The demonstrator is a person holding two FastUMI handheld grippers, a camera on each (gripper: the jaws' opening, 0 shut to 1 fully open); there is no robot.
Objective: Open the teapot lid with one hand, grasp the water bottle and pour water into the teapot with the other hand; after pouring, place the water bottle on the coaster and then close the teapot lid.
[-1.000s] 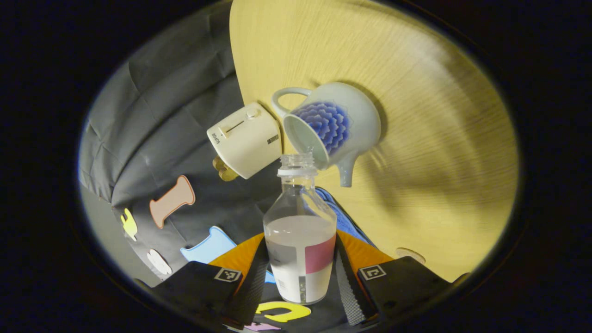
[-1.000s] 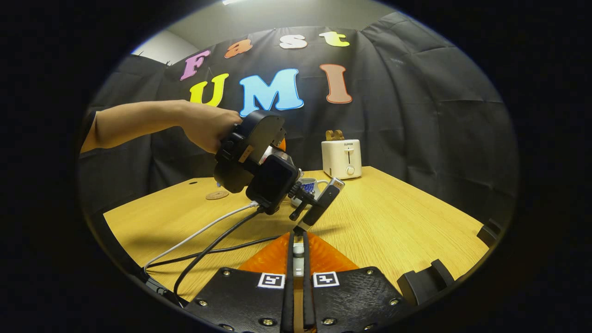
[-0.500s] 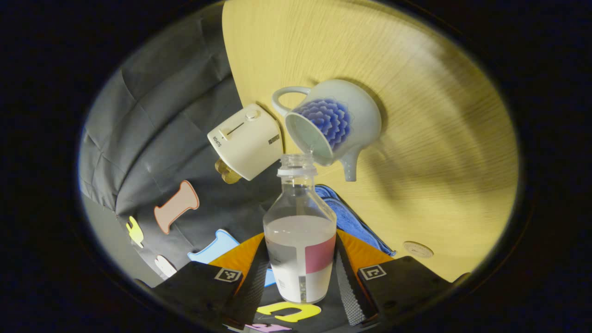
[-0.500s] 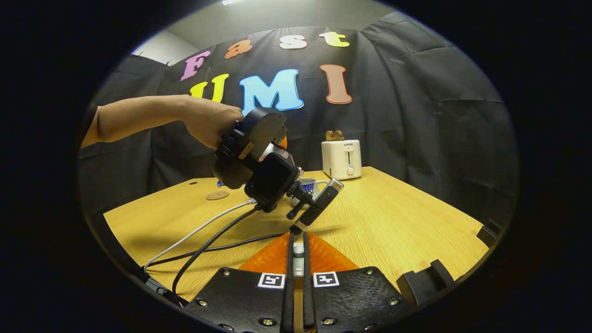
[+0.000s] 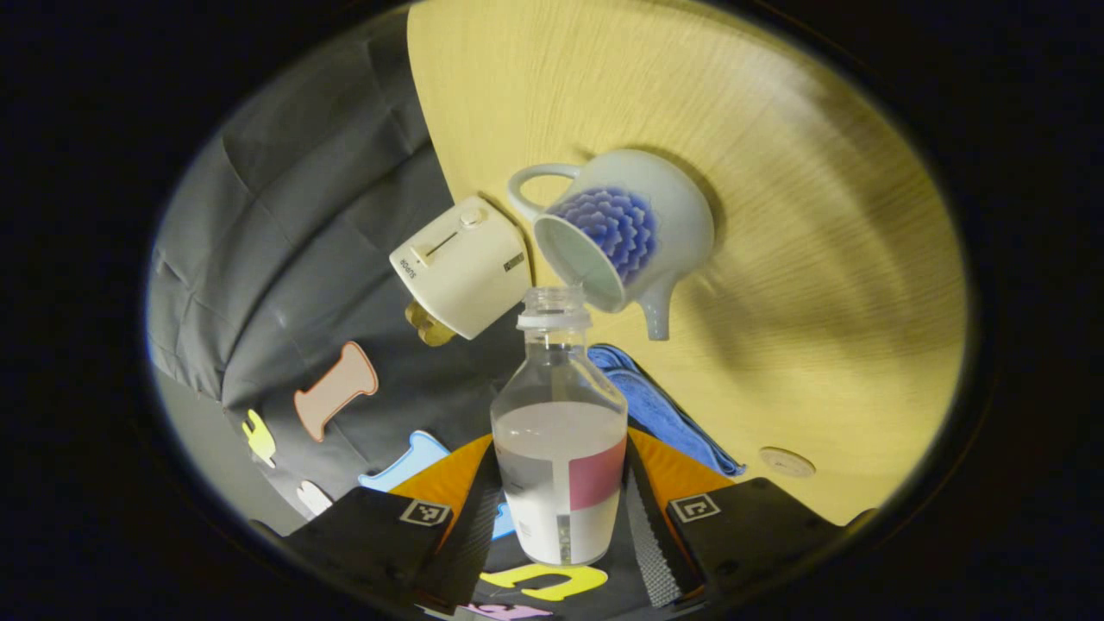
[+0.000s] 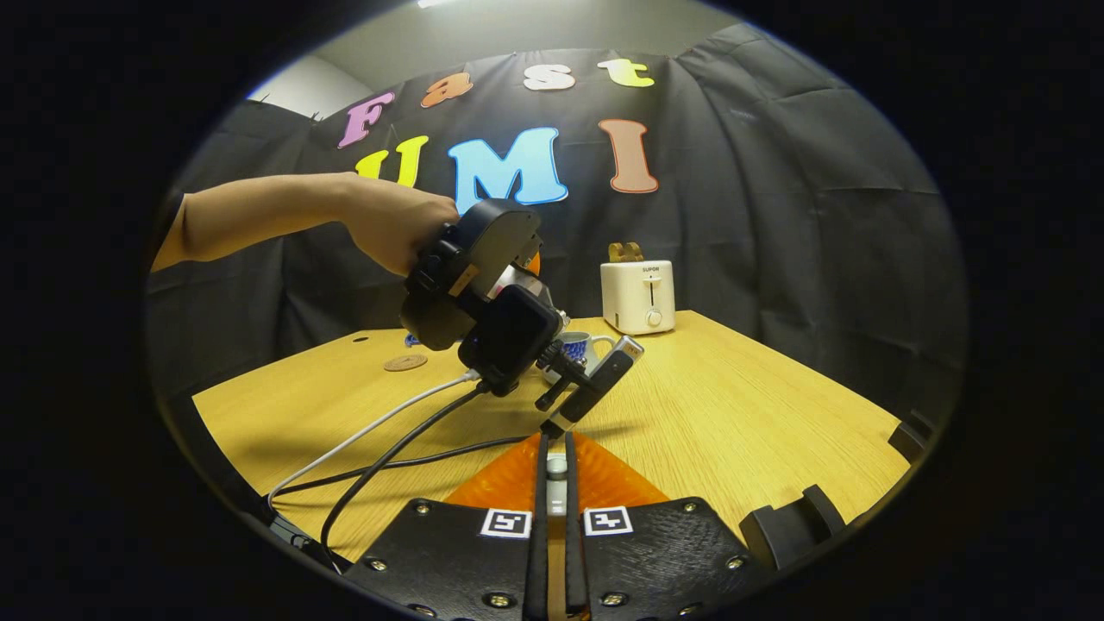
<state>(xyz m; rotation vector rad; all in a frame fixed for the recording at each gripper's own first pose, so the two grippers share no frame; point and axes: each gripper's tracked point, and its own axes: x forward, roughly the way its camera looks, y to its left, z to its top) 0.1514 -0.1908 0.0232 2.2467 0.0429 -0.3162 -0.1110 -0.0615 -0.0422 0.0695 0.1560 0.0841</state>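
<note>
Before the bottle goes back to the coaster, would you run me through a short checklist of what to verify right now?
1. Left gripper clamps the water bottle: ok, a finger on each side.
2. Bottle mouth at the teapot opening: ok, neck meets the rim.
3. Teapot lid off: ok, opening bare.
4. Lid secure in the right gripper: cannot tell; fingers nearly closed on a small pale piece.
5. Coaster free: ok, nothing on it.
6. Pour finished: cannot tell; water remains in the bottle.
</note>
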